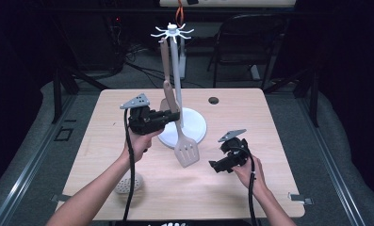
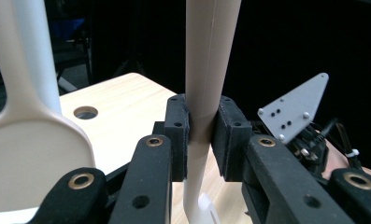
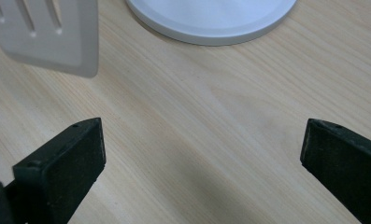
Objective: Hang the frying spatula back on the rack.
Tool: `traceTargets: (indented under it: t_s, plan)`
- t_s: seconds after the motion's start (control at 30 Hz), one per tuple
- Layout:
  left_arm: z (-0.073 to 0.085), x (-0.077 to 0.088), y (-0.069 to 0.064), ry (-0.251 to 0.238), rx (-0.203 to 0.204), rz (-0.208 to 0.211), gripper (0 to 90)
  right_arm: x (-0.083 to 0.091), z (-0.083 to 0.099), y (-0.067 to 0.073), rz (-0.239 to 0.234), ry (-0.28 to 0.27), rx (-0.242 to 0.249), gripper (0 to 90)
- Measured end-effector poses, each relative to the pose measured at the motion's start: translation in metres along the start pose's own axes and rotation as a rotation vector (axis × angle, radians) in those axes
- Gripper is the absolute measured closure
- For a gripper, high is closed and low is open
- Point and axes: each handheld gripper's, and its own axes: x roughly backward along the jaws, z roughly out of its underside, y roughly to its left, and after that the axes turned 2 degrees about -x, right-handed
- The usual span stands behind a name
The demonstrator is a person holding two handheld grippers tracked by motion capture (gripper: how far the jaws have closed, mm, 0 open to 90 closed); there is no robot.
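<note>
The left tool [image 2: 203,140] pinches the slotted spatula [image 1: 186,149] by its handle, beside the white stand [image 1: 177,70]; the spatula's top hides behind the stand's hooks. The right tool [image 3: 202,154] stands spread over bare bench [image 3: 211,116].

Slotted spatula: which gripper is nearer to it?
Left. The left gripper is clamped on the slotted spatula at its handle, beside the rack pole. The right gripper sits open over bare table, apart from the blade.

A dark room with grey floor [image 1: 326,136] and black chair [image 1: 243,44].
</note>
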Motion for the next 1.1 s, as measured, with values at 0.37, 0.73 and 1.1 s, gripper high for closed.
traceTargets:
  t_s: [0.37, 0.73, 1.1]
  plan:
    - [-0.018, -0.002, 0.008, 0.006, -0.031, -0.02, 77.3, -0.002, 0.0, 0.001, -0.009, 0.004, -0.002, 0.1]
    - [-0.036, -0.006, 0.014, 0.032, -0.08, -0.056, 77.3, -0.002, 0.0, 0.001, -0.002, 0.014, 0.0, 0.2]
    - [-0.055, -0.013, 0.021, 0.059, -0.104, -0.066, 77.2, -0.004, 0.0, 0.0, -0.008, 0.022, 0.006, 0.3]
